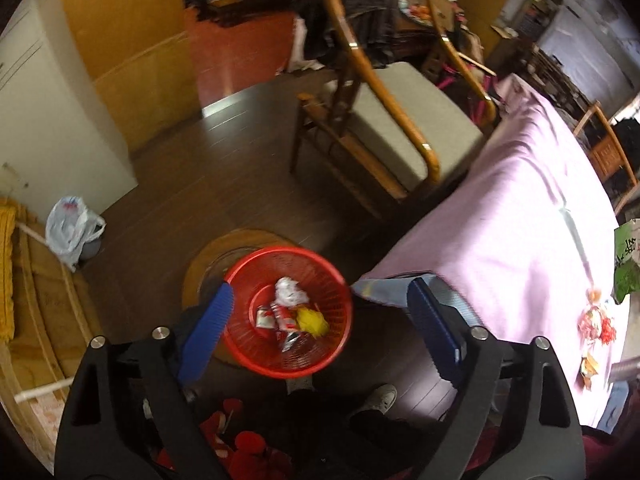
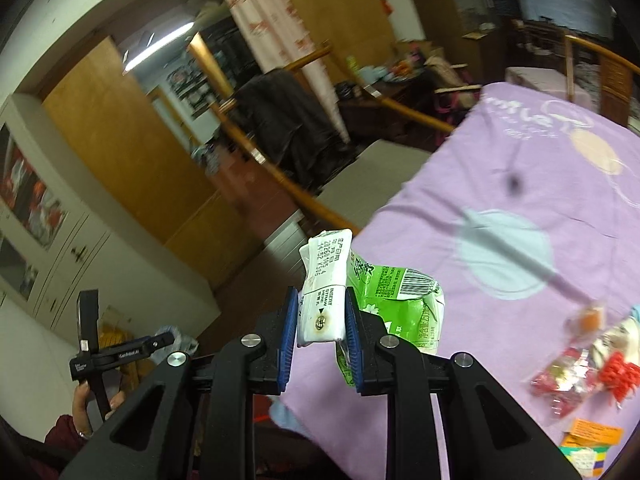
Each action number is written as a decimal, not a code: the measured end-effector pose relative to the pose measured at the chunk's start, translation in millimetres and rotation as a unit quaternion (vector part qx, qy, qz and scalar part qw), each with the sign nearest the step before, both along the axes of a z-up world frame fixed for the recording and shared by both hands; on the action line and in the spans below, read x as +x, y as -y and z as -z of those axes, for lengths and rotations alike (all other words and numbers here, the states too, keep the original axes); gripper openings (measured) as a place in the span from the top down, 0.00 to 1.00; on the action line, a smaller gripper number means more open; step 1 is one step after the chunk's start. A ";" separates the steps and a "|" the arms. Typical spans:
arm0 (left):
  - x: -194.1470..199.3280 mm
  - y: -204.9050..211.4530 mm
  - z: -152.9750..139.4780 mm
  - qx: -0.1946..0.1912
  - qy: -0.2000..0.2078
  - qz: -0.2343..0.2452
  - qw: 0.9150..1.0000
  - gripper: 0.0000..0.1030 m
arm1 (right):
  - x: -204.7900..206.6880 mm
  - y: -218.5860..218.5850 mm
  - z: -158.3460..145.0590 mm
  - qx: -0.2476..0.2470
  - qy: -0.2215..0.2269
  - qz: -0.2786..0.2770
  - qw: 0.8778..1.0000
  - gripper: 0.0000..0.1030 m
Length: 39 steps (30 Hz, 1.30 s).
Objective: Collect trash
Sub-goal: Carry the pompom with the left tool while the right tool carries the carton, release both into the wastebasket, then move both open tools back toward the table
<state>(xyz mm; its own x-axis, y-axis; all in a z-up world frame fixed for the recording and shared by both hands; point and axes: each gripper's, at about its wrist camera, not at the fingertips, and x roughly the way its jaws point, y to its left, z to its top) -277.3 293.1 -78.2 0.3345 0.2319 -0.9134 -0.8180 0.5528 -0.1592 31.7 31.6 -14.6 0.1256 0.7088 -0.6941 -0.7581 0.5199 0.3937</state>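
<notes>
A red mesh basket [image 1: 256, 364] stands on a round wooden stool on the dark floor. It holds crumpled white paper [image 1: 289, 291], red-and-white wrappers and a yellow scrap. My left gripper [image 1: 320, 312] is open and empty above the basket. My right gripper [image 2: 322, 312] is shut on a crushed green-and-white drink carton [image 2: 384, 300], held over the edge of the pink-covered table [image 2: 520, 208]. The carton also shows at the right edge of the left wrist view [image 1: 628, 260]. More wrappers [image 2: 576, 372] lie on the table at the right.
A wooden armchair with a grey cushion [image 1: 400, 132] stands beyond the basket. A white plastic bag [image 1: 70, 228] sits on the floor at the left by a white cabinet [image 1: 52, 120]. An orange packet [image 2: 588, 440] lies near the table's front edge.
</notes>
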 end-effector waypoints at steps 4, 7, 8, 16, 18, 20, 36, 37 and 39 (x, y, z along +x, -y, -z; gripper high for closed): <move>-24.3 -7.2 -2.7 -0.004 0.000 -0.023 1.000 0.15 | -20.5 -30.1 2.8 -0.008 -0.009 -0.049 0.999 0.78; -47.6 -9.0 -7.6 0.000 0.001 -0.043 0.999 0.13 | -41.2 -59.2 5.0 -0.015 -0.015 -0.097 0.995 0.78; -53.7 -9.4 -8.1 0.001 0.001 -0.049 0.999 0.13 | -48.0 -67.7 4.9 -0.018 -0.016 -0.113 0.993 0.78; -117.8 -7.9 -14.0 0.012 -0.013 -0.113 0.993 0.12 | -117.6 -141.0 5.2 -0.034 -0.024 -0.244 0.969 0.77; -136.9 -5.1 -15.8 0.014 -0.018 -0.130 0.991 0.12 | -133.6 -157.5 5.4 -0.036 -0.026 -0.268 0.962 0.76; -149.7 -4.9 -16.9 0.016 -0.024 -0.142 0.989 0.12 | -150.3 -171.5 6.9 -0.040 -0.029 -0.292 0.955 0.75; -151.4 -20.0 -17.6 0.011 -0.008 -0.132 0.991 0.12 | -157.9 -181.9 4.7 -0.038 -0.010 -0.270 0.962 0.35; -141.3 -21.2 -18.3 0.013 -0.008 -0.117 0.993 0.12 | -151.6 -176.8 4.3 -0.037 -0.010 -0.257 0.966 0.34; -126.5 -21.8 -18.5 0.016 -0.007 -0.097 0.995 0.12 | -140.2 -165.1 2.8 -0.035 -0.010 -0.230 0.972 0.26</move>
<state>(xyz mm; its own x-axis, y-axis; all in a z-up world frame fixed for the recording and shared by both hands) -403.8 314.9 -59.7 0.2685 0.3194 -0.9088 -0.9117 0.3888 -0.1327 -108.6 196.7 -17.4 -0.2077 0.6381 -0.7414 -0.9095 0.1530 0.3865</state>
